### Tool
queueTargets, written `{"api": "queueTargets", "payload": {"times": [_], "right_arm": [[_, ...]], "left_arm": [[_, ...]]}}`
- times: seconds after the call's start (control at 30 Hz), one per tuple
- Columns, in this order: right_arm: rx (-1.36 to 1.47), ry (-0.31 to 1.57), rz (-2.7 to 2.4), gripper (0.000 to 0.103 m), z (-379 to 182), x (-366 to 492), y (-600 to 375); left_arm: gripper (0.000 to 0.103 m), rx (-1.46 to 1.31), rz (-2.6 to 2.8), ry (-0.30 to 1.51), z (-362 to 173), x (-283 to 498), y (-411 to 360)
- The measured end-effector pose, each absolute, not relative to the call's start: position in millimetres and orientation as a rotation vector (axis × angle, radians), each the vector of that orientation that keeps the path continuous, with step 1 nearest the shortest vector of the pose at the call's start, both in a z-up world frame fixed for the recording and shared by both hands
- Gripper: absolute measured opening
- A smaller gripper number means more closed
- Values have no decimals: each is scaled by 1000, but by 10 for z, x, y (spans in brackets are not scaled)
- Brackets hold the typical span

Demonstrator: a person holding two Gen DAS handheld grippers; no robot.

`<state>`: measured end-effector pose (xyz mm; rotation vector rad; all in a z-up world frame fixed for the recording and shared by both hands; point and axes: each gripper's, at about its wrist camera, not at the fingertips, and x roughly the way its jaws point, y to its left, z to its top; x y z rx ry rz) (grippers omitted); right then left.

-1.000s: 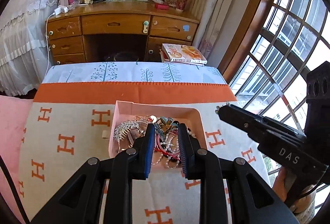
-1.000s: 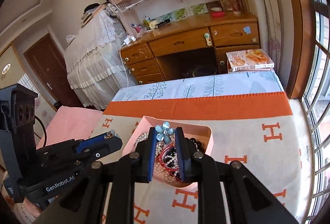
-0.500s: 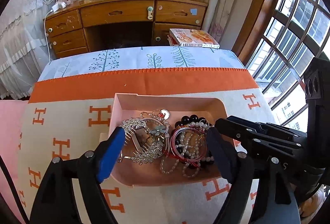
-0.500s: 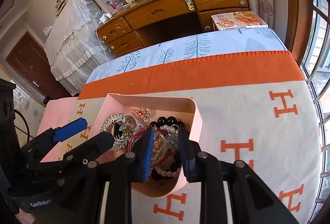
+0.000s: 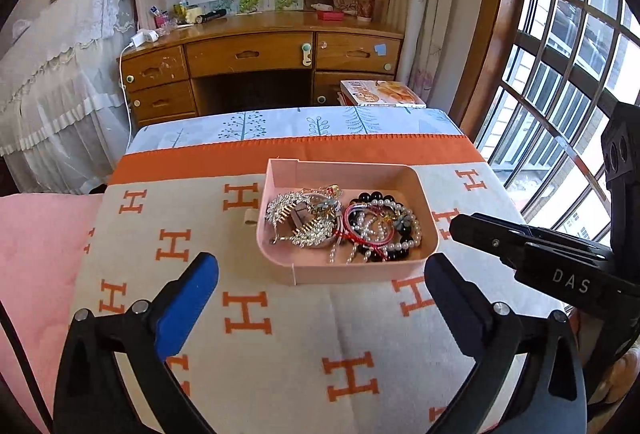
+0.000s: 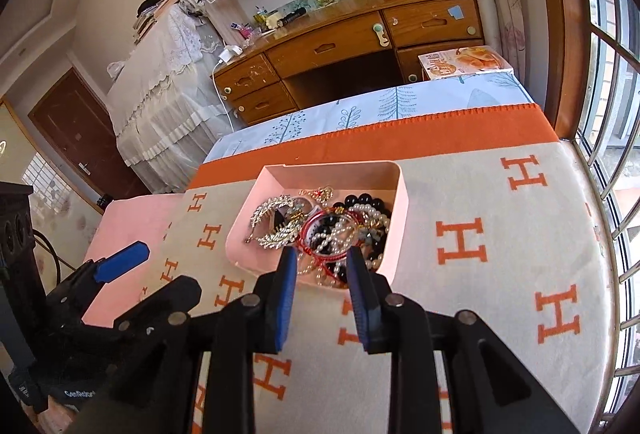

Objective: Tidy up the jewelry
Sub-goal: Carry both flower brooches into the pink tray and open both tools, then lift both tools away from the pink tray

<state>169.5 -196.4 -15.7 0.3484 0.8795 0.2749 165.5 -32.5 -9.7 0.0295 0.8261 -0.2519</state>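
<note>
A pink tray point(image 5: 400, 176) point(image 6: 398, 218) sits on the H-patterned blanket. It holds silver rhinestone hair combs point(image 5: 300, 222) point(image 6: 272, 218), red bangles, pearl strands point(image 5: 394, 230) and black beads point(image 6: 360, 200). My left gripper point(image 5: 320, 274) is wide open and empty, just short of the tray's near wall. My right gripper point(image 6: 322, 260) is partly open and empty, its tips over the tray's near edge; it also shows in the left wrist view point(image 5: 520, 242).
The cream and orange blanket point(image 5: 248, 314) covers the surface, with a pink cushion point(image 5: 36, 242) at the left. A small beige bit point(image 5: 251, 217) lies left of the tray. A wooden desk point(image 5: 256, 54) stands behind; barred windows point(image 5: 560, 74) run along the right.
My left gripper opened from nearly shut to wide and drew back from the tray. My right gripper let a blue flower piece go into the tray, opened a little and pulled back.
</note>
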Motion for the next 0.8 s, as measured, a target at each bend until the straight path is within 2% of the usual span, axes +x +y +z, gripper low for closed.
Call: {"api": "queueTargets", "payload": {"times": [0.13,0.37,0.63,0.8], "right_arm": [[349,847,258,37,-98,1345,-1907],[328,801,247,38,-33,770,-1717],[264,746,205,60,11,152,-1473],[229,695,178,65,62,-147,-1363]], "left_arm": [[102,23,-246,797,-31,1260,-171],[102,20,-201,765,-19,647,47],[102,-7,-115,731,-43,120,218],[102,19,-53,701,-38,-117,190]]}}
